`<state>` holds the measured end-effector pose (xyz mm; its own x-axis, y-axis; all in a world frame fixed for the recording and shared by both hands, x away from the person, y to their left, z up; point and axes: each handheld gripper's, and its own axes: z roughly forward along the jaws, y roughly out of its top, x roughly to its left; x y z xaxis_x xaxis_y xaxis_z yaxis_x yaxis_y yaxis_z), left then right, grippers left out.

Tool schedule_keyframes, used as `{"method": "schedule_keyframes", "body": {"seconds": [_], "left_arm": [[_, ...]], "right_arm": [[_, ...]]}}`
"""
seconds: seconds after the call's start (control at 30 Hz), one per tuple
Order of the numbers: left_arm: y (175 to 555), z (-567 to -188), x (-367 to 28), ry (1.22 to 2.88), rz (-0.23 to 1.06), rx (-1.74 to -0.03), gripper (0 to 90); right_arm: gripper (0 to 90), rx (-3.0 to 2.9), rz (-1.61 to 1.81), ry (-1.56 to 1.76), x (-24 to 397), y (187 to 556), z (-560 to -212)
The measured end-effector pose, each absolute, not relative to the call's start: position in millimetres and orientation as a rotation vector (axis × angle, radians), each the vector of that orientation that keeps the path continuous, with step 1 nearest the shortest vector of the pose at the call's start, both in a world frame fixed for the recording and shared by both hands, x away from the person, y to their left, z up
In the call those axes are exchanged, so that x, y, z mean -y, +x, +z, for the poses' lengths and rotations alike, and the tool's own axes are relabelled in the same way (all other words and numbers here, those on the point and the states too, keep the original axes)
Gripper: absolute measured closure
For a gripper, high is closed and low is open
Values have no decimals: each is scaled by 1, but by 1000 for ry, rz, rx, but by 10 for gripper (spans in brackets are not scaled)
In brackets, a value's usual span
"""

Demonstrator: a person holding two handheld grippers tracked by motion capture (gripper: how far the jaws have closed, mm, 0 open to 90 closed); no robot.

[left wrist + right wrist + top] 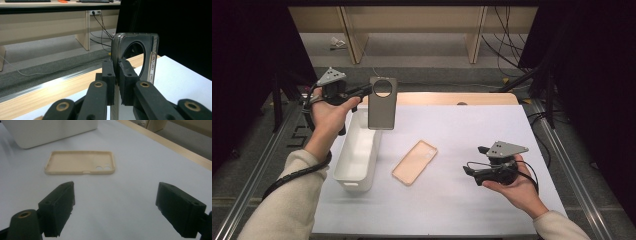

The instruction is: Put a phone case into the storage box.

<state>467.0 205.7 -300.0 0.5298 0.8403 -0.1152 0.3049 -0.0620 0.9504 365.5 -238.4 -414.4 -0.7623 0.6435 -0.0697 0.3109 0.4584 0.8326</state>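
A grey phone case (382, 103) with a round camera hole hangs upright in the air above the white bin (357, 150). My left gripper (364, 91) is shut on its upper edge; in the left gripper view the grey phone case (135, 55) stands clamped between the two black pads (108, 75). A beige phone case (415, 162) lies open side up on the white table cover (452, 200), mid-table. My right gripper (473, 172) rests low at the right, open, pointing left toward it. Ahead of its spread jaws lies the beige phone case (80, 162) with nothing between them.
The white bin (50, 131) stands just past the beige case in the right gripper view. A wooden table edge (447, 98) runs along the back. Metal rails (562, 155) flank the table, and cables lie on the floor behind.
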Motion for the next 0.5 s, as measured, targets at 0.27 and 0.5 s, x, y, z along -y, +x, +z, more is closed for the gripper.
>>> {"method": "schedule_keyframes", "body": {"seconds": [0.27,0.5], "left_arm": [[472,-300,-213,1638,607,-1006,836],[477,-301,-220,1640,618,-1011,836]], "right_arm": [[165,-2336,1221,806,239,366,-414],[164,-2332,1224,809,239,366,-414]]}}
